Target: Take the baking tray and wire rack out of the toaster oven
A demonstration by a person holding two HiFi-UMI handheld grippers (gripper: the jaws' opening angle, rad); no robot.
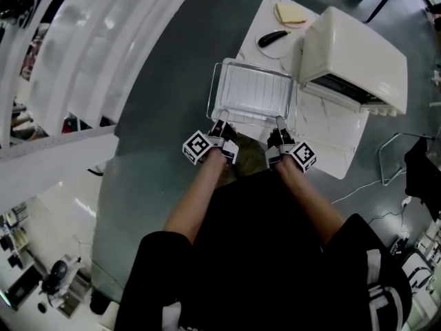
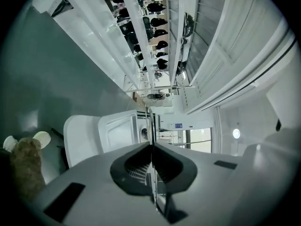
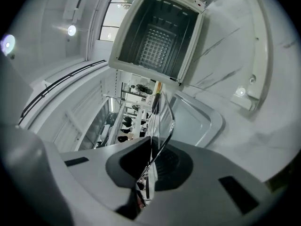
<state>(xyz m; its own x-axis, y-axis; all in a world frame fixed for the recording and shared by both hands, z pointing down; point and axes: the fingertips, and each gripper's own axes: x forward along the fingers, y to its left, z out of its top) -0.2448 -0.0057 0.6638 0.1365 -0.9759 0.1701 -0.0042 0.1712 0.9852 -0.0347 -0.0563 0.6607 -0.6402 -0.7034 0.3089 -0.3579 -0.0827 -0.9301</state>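
The wire rack [image 1: 253, 88] hangs level in front of me, over a white baking tray [image 1: 227, 111] that lies on the marble board [image 1: 344, 154]. My left gripper [image 1: 219, 125] is shut on the rack's near edge at the left, and my right gripper [image 1: 280, 123] is shut on it at the right. A thin wire of the rack [image 2: 152, 126] runs between the left gripper's [image 2: 151, 147] jaws, with the tray [image 2: 115, 133] beyond. The right gripper [image 3: 153, 159] pinches a bent wire [image 3: 169, 121]. The white toaster oven [image 1: 351, 54] stands to the right, its open cavity [image 3: 157, 36] facing me.
At the board's far end lie a slice of bread [image 1: 289, 12] and a black tool [image 1: 273, 37]. A cable [image 1: 386, 157] loops on the grey floor at the right. A brown furry thing [image 2: 26, 159] sits low at the left. White shelving [image 1: 103, 47] stands at the left.
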